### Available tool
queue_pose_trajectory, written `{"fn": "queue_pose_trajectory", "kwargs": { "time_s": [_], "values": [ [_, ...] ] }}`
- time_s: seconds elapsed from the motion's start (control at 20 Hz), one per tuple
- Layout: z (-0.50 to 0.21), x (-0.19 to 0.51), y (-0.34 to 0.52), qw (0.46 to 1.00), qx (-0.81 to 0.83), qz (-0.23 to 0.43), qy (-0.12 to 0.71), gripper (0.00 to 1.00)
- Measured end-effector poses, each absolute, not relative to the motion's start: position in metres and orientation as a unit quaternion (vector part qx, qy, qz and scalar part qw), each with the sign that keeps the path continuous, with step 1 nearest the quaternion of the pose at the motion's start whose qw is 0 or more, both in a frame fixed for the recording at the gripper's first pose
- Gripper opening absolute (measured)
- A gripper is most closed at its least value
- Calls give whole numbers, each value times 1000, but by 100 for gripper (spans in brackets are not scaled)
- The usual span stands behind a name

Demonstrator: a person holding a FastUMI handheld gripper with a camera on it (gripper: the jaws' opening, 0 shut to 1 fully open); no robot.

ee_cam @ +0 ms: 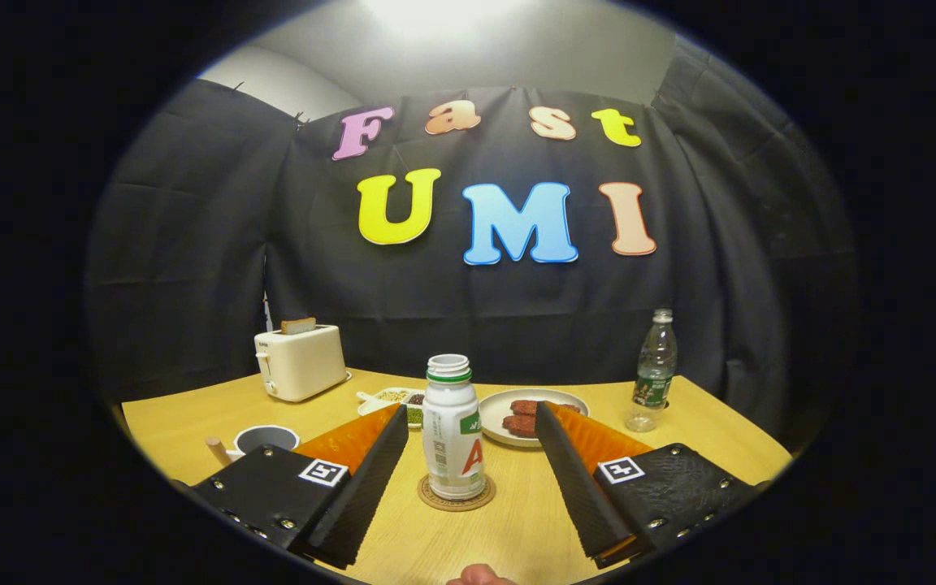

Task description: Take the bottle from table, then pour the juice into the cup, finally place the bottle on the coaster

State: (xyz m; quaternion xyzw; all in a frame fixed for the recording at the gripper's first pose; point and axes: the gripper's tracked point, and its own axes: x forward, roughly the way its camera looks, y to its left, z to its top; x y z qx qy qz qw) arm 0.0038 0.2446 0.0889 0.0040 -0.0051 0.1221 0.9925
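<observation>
The gripper (472,443) is held low over the wooden table (704,455), its 2 black fingers (370,479) spread wide apart and pressed on nothing. The white bottle (452,435) is seen between them, apart from both pads, with a clear gap left on either side. It is stood upright on the round cork coaster (457,497), its long axis vertical and its open neck pointed straight up; no cap is seen on the green-ringed mouth. The dark cup (265,439) with a pale rim is set beyond the left finger, a wooden handle stuck out from its side. A white plate (500,406) carrying 2 brown pieces of food is placed just behind the bottle, toward the right finger. A divided dish of grains (391,398) is found behind the bottle on the other side, and a cream toaster (300,361) with a slice in it stands further back. A clear plastic water bottle (653,374) is stood upright well apart, near the table's far edge
</observation>
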Motion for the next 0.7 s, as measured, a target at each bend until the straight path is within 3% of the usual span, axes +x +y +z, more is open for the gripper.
{"fn": "queue_pose_trajectory", "kwargs": {
  "time_s": [0.7],
  "values": [
    [98, -32, 173, 995, -6, 98, -32, 96]
  ]
}}
